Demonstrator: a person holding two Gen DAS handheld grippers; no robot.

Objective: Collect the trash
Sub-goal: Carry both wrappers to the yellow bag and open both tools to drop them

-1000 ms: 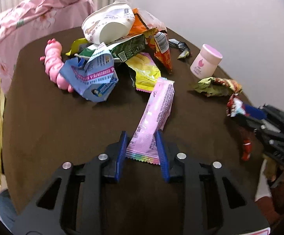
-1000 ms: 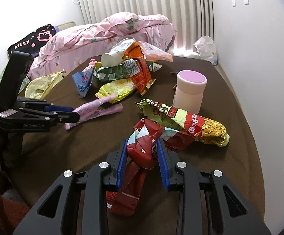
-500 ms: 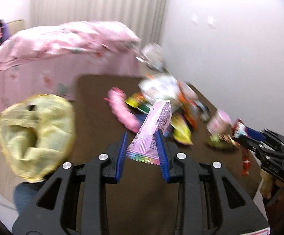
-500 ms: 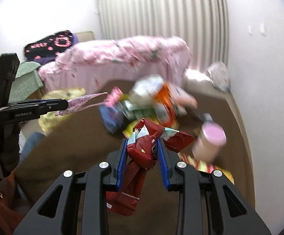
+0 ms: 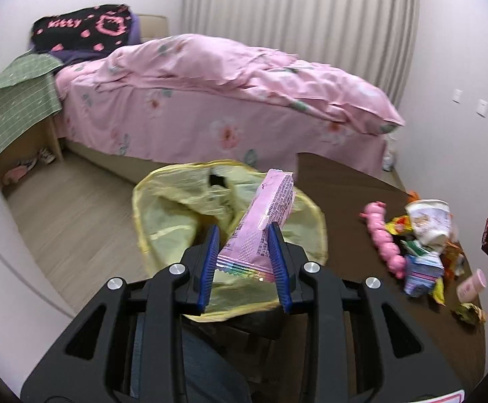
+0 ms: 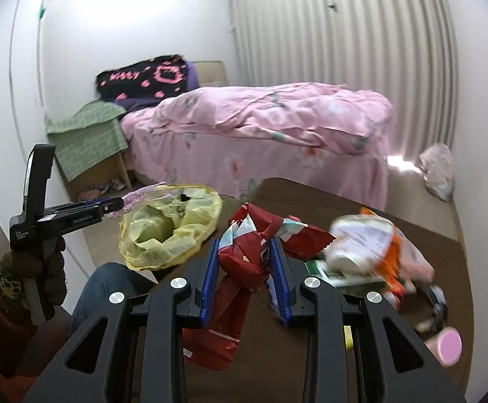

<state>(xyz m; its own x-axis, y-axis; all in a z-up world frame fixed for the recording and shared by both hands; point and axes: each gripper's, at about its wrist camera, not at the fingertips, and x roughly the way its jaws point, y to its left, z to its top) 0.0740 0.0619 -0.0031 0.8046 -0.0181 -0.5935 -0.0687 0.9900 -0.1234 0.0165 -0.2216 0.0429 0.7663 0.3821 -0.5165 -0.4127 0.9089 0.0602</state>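
My left gripper (image 5: 244, 235) is shut on a long pink wrapper (image 5: 260, 228) and holds it in the air, over the near rim of the open yellow trash bag (image 5: 163, 221). From the right wrist view the left gripper (image 6: 114, 204) is level with the bag's (image 6: 163, 231) left rim, the pink wrapper (image 6: 139, 197) sticking out of it. My right gripper (image 6: 244, 252) is shut on a crumpled red wrapper (image 6: 247, 255), held above the brown table (image 6: 344, 198), right of the bag.
A pile of wrappers (image 5: 425, 245), a pink toy (image 5: 381, 235) and a pink-lidded jar (image 5: 472, 283) lie on the brown table (image 5: 344, 181). A bed with a pink duvet (image 5: 230, 77) stands behind. A white bag (image 6: 439, 168) lies on the floor by the curtain.
Both grippers have lifted their wrappers off the table and swung left toward the yellow bag. The pink wrapper is now over the bag; the red wrapper follows beside it.
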